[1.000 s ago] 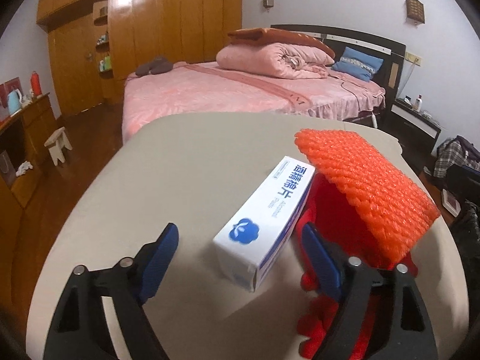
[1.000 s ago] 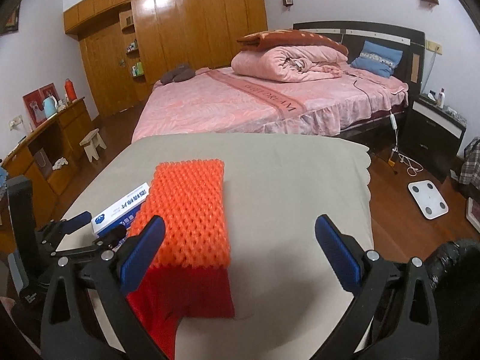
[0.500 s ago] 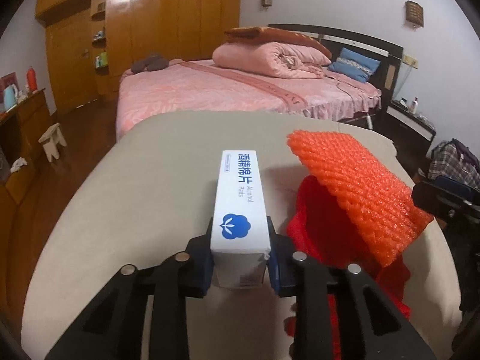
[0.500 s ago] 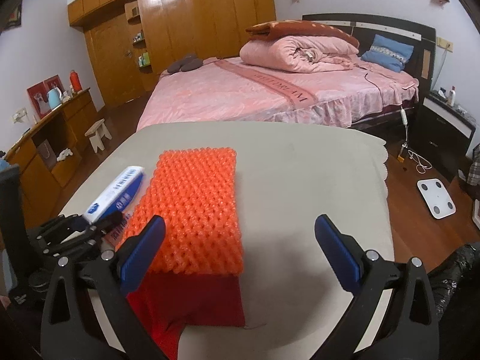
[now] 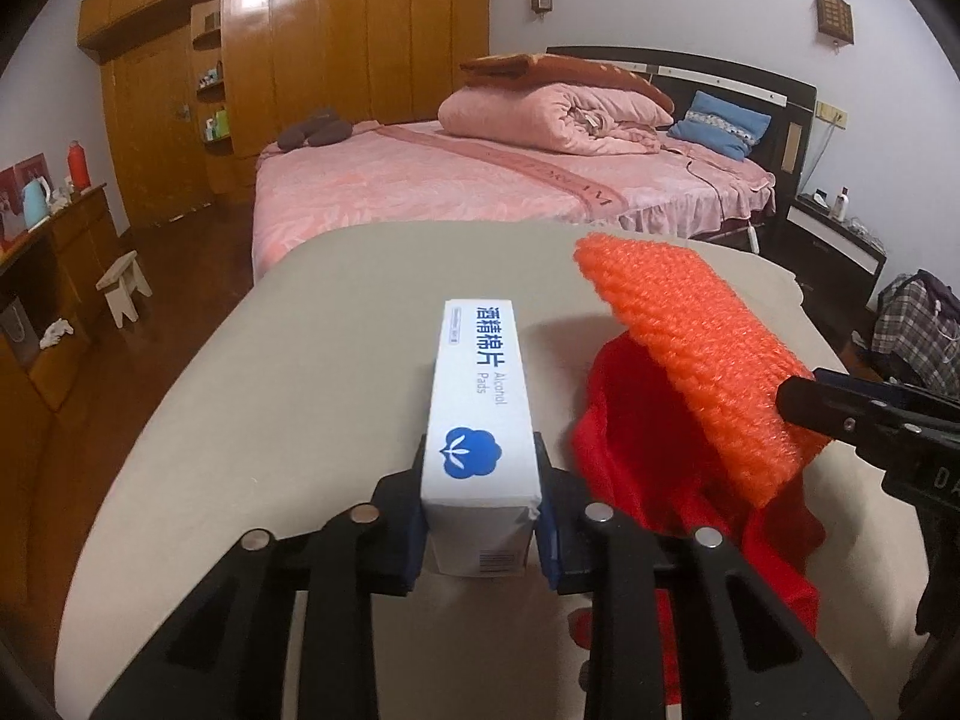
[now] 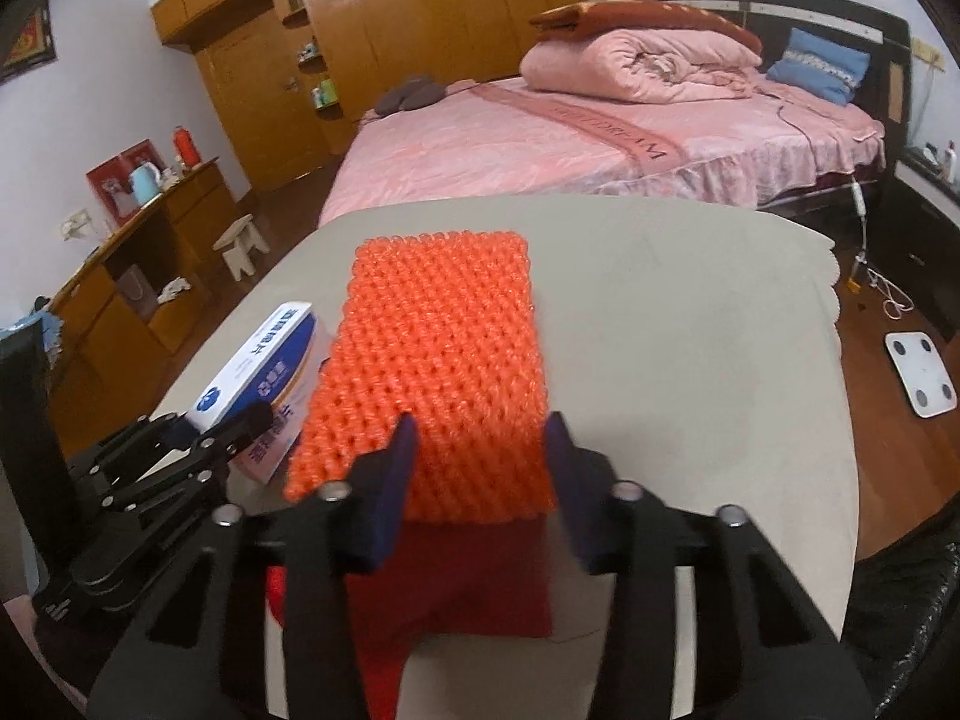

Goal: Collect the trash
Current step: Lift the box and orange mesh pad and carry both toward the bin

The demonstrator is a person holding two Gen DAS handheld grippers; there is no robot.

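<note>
Left gripper: black frame, blue pads drawn in against both long sides of a white rectangular cardboard box with a blue cotton-flower logo and blue print; firm clamp at the box's near end. Its jaws have just been closing, and the box sits between them. Box points away from the camera, lifted clear of the table at its near end; the far end's contact cannot be told.

Right gripper: jaws have just been closing around the near edge of an orange foam mesh sleeve. Blue pads sit at either side of the sleeve's near end, squeezing it; left wrist view shows the gripper's tip against that same edge.

Sleeve lies over a red cloth-like bag, which rests on the beige-covered table. Box sits just left of the sleeve.

Beyond the table: a pink-covered bed with a rolled pink quilt, and a wooden wardrobe wall.
</note>
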